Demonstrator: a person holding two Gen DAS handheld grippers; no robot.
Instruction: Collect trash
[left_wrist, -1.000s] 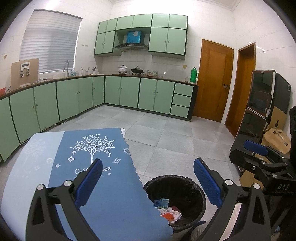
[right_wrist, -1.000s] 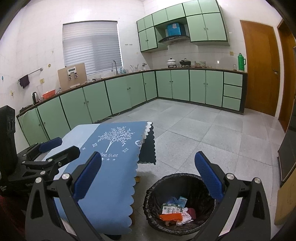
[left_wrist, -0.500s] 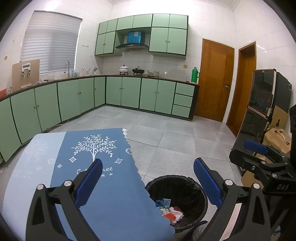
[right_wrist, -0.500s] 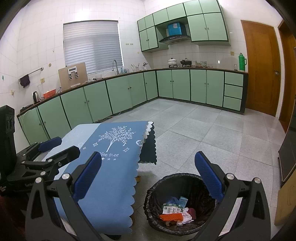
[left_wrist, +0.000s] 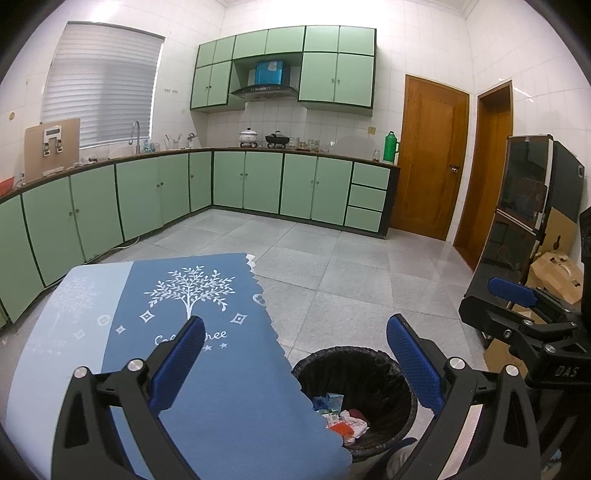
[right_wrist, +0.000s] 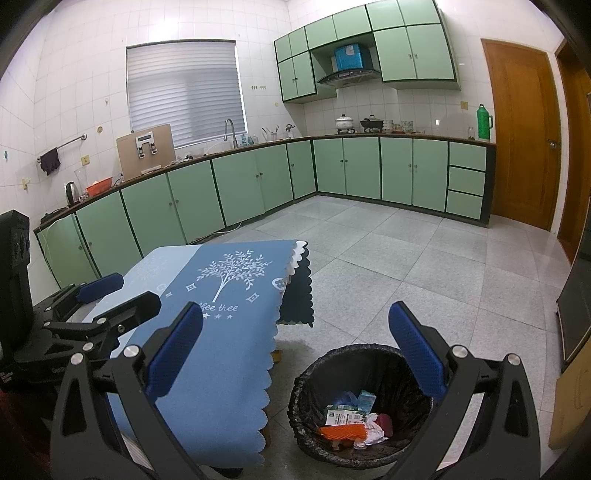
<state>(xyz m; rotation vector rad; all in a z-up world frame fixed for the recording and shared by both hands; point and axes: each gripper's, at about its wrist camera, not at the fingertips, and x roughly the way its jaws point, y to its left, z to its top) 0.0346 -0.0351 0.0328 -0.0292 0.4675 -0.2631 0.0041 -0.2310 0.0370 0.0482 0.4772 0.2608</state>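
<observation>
The trash bin (right_wrist: 360, 406) stands on the grey floor (right_wrist: 424, 266), low and between the blue fingers of the right claw (right_wrist: 295, 350). It has a black bag inside. In the bag lie bits of trash (right_wrist: 354, 421): an orange piece, a white crumpled bit, a small carton and something blue. From the left claw (left_wrist: 295, 362) the same bin (left_wrist: 356, 398) sits below and a bit to the right, partly hidden by the cloth edge.

Both claws are spread wide and hold nothing. The left claw hangs over the worktop (left_wrist: 177, 350), which wears a blue cloth with a white tree on it. The worktop (right_wrist: 221, 314) is to the left of the right claw, just beside the bin.

Far ahead of both claws are green cupboards (right_wrist: 258, 181), a window blind (right_wrist: 184, 92) and a brown door (right_wrist: 521, 136). A green flask (right_wrist: 484, 122) stands on the far kitchen counter near the door.
</observation>
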